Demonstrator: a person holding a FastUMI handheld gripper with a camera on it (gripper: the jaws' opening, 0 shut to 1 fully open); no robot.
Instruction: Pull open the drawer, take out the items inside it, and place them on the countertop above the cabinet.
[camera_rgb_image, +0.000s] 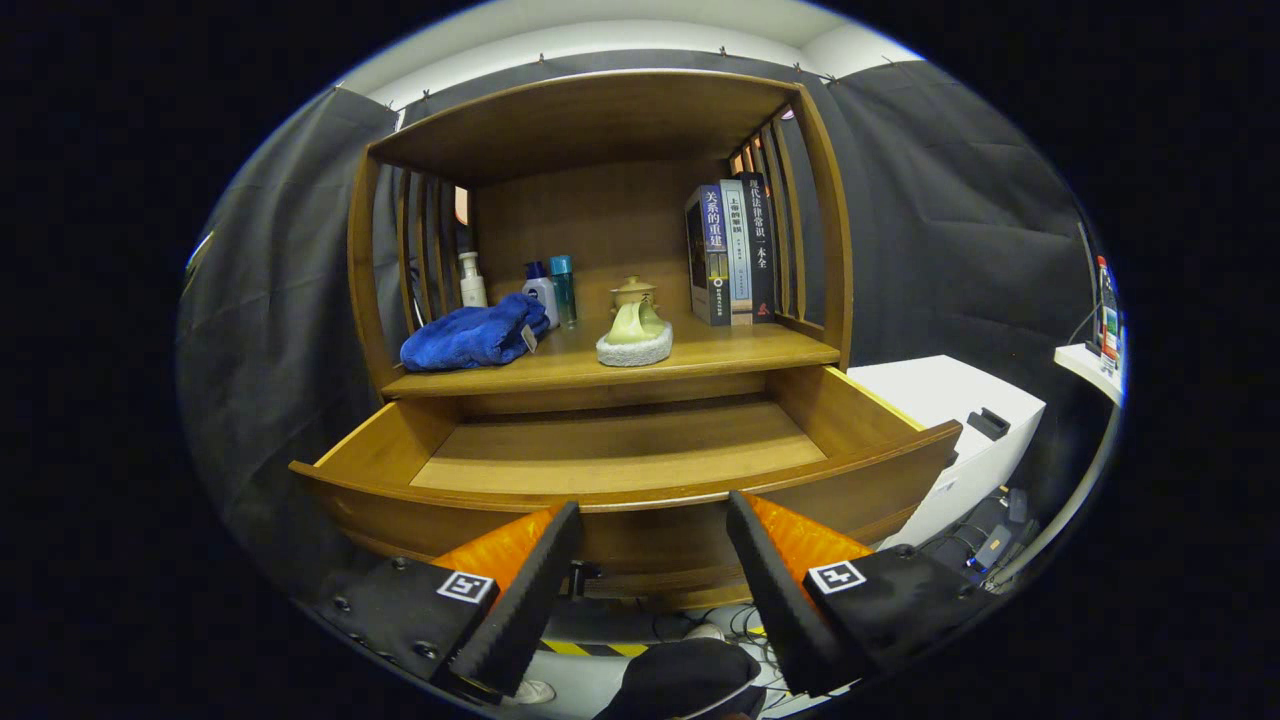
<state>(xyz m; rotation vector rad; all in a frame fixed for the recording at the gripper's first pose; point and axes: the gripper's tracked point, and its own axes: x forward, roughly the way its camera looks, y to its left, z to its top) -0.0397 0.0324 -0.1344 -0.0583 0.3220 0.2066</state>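
Drawer (620, 450) stood pulled open just ahead of our gripper (655, 560), whose fingers were spread apart (gripping nothing); above it on the countertop (740, 350) we saw a blue towel (475, 335) and a sponge (634, 345).

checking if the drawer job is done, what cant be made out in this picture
- Drawer: the near strip of its floor, gripper view, is hidden behind its own front panel.
- Blue cloth: whatever lies under or behind it on the countertop.
- Bottles: too small to identify.
- Gripper: open before the drawer front; the finger bases are cut off by the edge.
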